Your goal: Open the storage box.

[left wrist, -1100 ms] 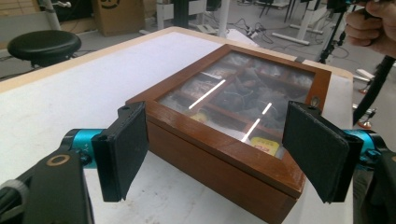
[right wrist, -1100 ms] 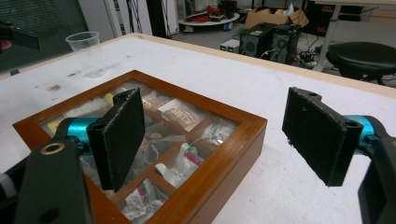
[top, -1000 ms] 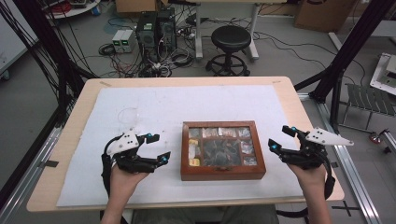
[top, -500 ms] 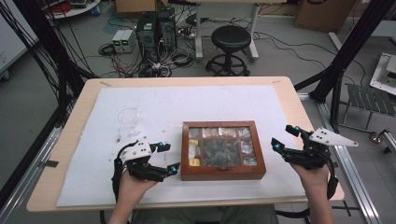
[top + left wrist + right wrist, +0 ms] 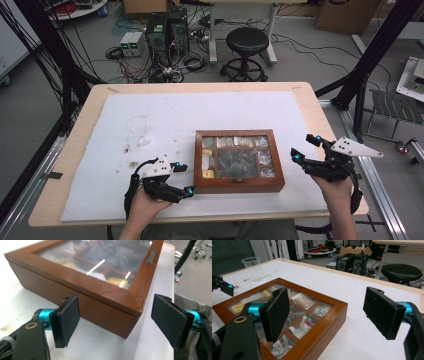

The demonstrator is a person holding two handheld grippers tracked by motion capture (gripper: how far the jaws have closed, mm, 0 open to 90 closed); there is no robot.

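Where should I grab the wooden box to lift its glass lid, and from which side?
Probably at the lid's front edge by the small metal clasp, coming from the person's side. The wooden box lies flat and shut. The left gripper, jaws open, already straddles the near-left corner, where the lid overhangs the base.

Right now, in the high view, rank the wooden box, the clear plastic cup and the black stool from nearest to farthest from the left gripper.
1. Wooden box: just right of the left gripper, near corner by its open jaws.
2. Clear plastic cup: farther up the table, slightly left.
3. Black stool: on the floor beyond the table's far edge.
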